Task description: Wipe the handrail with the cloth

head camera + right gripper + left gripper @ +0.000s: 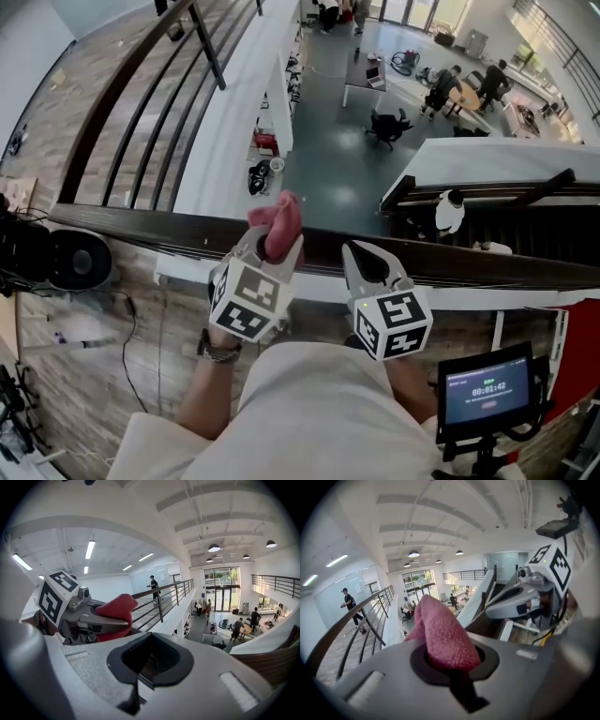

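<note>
Nearest us, at the bottom of the head view, we see the person's light clothing and both forearms, with a watch on the left wrist. Low on the right a small screen stands on a dark mount.

Just beyond the forearms sit the two marker cubes, and past them the claws. The left claw is clamped on the pink cloth. In the left gripper view the cloth fills the round opening between the jaws and stands up out of it in a folded peak. The right claw is just beside it, to its right and apart from it. In the right gripper view its jaws are together, leaving only a thin slit under the round opening, and nothing sits between them.

Both claws point at the dark wooden handrail, which runs across the head view from left to right. The cloth's peak shows over the handrail's far edge. We cannot tell whether it touches the wood.

A black round device lies near the handrail at the far left. A second railing with dark bars runs away along the gallery.

Farther off, beyond the handrail, the lower floor opens below, with a black office chair and several people around a bench.
</note>
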`<action>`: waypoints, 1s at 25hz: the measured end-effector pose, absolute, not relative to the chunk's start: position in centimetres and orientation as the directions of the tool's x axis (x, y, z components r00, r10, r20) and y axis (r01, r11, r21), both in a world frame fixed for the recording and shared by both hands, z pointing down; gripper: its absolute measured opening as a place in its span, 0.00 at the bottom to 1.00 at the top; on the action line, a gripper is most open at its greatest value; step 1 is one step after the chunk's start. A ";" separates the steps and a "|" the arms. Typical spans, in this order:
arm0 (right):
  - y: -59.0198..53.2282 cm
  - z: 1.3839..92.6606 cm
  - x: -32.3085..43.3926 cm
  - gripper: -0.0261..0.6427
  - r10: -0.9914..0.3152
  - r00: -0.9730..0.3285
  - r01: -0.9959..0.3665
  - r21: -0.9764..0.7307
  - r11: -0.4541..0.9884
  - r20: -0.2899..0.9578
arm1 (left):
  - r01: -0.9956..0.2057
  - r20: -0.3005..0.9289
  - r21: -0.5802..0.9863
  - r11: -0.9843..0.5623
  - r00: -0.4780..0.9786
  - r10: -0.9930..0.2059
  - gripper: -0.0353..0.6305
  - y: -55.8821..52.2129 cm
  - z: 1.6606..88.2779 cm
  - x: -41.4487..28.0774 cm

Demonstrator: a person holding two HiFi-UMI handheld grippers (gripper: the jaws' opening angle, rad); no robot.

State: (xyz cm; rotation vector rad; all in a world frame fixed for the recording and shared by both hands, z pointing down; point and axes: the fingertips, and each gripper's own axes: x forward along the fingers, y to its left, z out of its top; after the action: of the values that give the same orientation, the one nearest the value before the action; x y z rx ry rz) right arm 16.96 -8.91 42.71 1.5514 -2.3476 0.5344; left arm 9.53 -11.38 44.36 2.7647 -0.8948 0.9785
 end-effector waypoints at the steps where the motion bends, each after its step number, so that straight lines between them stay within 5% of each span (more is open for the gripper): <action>1: -9.0 42.9 16.6 0.04 -0.818 -0.389 -0.921 -0.151 0.359 0.425 | -0.551 0.595 -0.120 -0.826 0.626 -0.504 0.10 -11.5 44.5 9.3; 25: -8.6 42.1 16.8 0.04 -0.828 -0.399 -0.917 -0.177 0.358 0.394 | -0.489 0.609 -0.156 -0.858 0.637 -0.473 0.10 -10.4 44.0 12.4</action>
State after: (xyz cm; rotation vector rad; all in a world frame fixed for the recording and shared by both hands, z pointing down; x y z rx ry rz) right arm 16.79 -8.63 42.10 1.5639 -2.3834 0.5467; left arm 12.40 -10.38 44.03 2.8215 -0.8292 1.0387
